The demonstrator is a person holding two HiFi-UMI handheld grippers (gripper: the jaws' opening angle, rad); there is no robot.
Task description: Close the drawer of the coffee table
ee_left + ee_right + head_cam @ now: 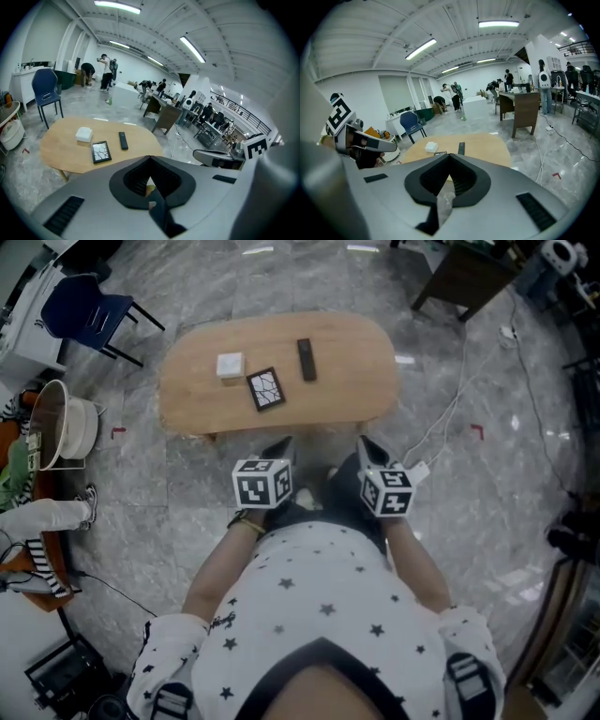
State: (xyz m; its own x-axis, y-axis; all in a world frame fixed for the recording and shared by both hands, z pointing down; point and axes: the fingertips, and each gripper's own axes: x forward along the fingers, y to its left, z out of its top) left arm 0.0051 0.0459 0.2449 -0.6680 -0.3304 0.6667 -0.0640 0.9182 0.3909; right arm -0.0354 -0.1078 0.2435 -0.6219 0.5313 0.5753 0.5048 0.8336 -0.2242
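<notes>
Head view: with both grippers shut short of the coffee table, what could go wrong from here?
1. No drawer front shows on the oval wooden coffee table, so a push by the shut left gripper or right gripper may hit the tabletop edge and shove it.
2. The small white box, black-framed picture and black remote lie loose and could slide.

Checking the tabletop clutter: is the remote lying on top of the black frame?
No, the remote lies on the bare coffee table, apart from the black frame beside it.
</notes>
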